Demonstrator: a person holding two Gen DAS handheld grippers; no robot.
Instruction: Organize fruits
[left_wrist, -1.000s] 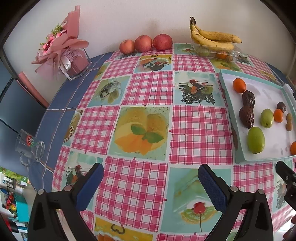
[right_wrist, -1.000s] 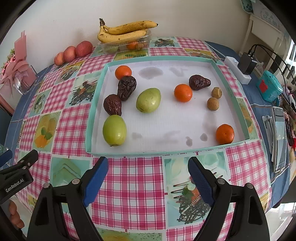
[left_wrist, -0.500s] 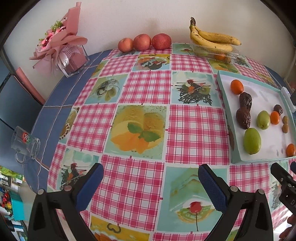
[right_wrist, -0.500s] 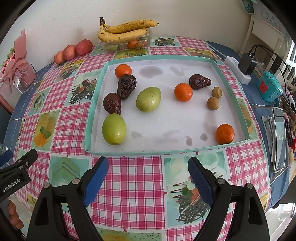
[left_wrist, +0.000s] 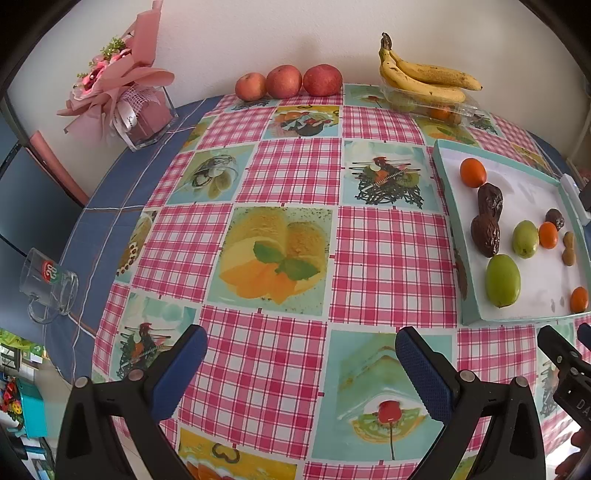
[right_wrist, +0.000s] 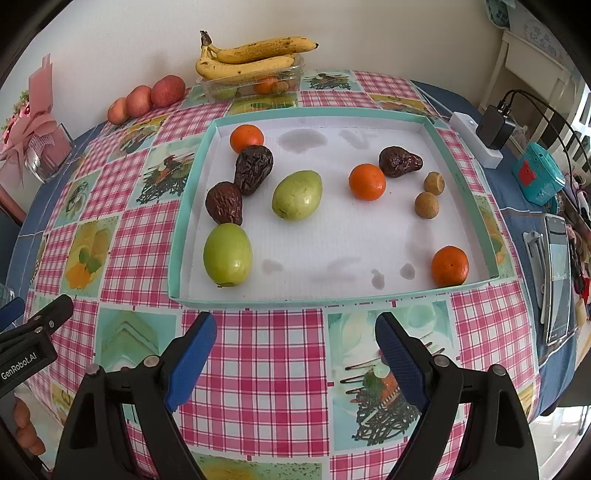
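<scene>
A shallow teal-rimmed tray (right_wrist: 192, 301) with a white floor lies on the checked tablecloth. It holds three oranges (right_wrist: 367, 182), two green fruits (right_wrist: 227, 254), three wrinkled brown fruits (right_wrist: 253, 168) and two small tan balls (right_wrist: 427, 205). The same tray (left_wrist: 445, 173) shows at the right of the left wrist view. My right gripper (right_wrist: 295, 341) hovers open over the cloth just in front of the tray's near rim, with nothing between its fingers. My left gripper (left_wrist: 301, 363) is open too, over bare cloth to the left of the tray.
Bananas (right_wrist: 255, 55) lie on a clear plastic box of fruit at the back wall, with three red apples (left_wrist: 288, 82) beside them. A pink bouquet in a glass vase (left_wrist: 144, 114) and a glass mug (left_wrist: 48, 286) stand at the left. A charger (right_wrist: 495, 127), teal gadget and phone (right_wrist: 556, 277) lie right of the tray.
The left wrist view has shifted slightly, so the tray sits a little further left and lower in it. The right gripper has not moved, and both stay open.
</scene>
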